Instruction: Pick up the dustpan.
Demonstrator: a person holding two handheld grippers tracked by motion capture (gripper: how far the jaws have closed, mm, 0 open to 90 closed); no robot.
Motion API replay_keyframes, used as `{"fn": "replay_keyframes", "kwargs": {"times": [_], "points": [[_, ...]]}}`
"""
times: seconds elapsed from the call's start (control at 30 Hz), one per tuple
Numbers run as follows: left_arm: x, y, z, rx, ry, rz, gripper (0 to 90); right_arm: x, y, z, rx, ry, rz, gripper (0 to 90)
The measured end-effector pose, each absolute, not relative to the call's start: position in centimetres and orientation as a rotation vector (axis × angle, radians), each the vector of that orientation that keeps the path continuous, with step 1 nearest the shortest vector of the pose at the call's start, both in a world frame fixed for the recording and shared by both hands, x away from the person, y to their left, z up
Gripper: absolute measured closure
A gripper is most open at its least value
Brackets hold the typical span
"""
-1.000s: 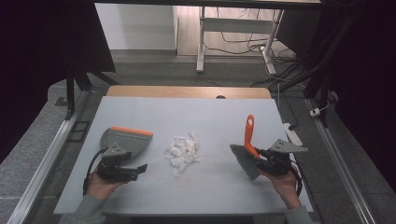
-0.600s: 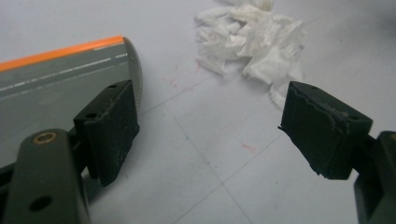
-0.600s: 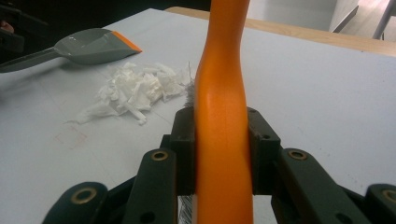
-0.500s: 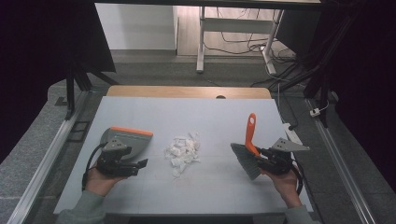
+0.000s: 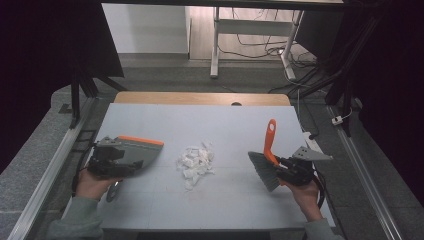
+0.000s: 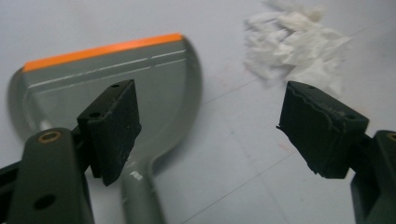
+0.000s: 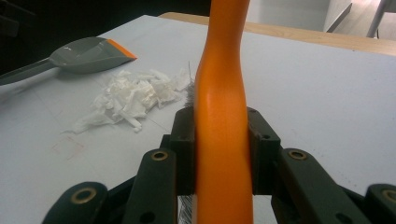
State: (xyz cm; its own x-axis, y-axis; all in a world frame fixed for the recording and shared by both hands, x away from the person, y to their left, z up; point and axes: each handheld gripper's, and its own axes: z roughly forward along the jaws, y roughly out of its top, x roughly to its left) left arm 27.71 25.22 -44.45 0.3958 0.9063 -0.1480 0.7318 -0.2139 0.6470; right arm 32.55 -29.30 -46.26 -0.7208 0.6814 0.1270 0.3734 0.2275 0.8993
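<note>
My right gripper (image 7: pixel 223 154) has both jaws pressed against the orange brush handle (image 7: pixel 223 93), which rises toward twelve o'clock. At ten o'clock lies a heap of torn white paper (image 7: pixel 130 100), and just beyond it the grey dustpan (image 7: pixel 86 53) with its orange lip.

Left hand (image 5: pixel 95 177) at the table's 8 o'clock holds the left gripper (image 6: pixel 219 126), jaws spread wide and pointing toward 3 o'clock. Right hand (image 5: pixel 307 192) at 4 o'clock holds the right gripper (image 7: pixel 223 140), jaws clamped on the brush (image 7: pixel 223 88).
</note>
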Motion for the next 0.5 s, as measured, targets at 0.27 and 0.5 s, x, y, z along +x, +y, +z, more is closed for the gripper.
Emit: {"fn": "replay_keyframes", "kwargs": {"times": [0.27,0.5], "points": [[27.3,27.9,-44.9,1.976,1.516,0.354,21.1,32.5,-29.5,-46.3,1.004,2.202,1.493,68.6],[27.5,27.8,-46.5,2.037,1.586,0.315,19.1,32.5,-29.3,-46.5,1.004,2.213,1.489,68.6]]}}
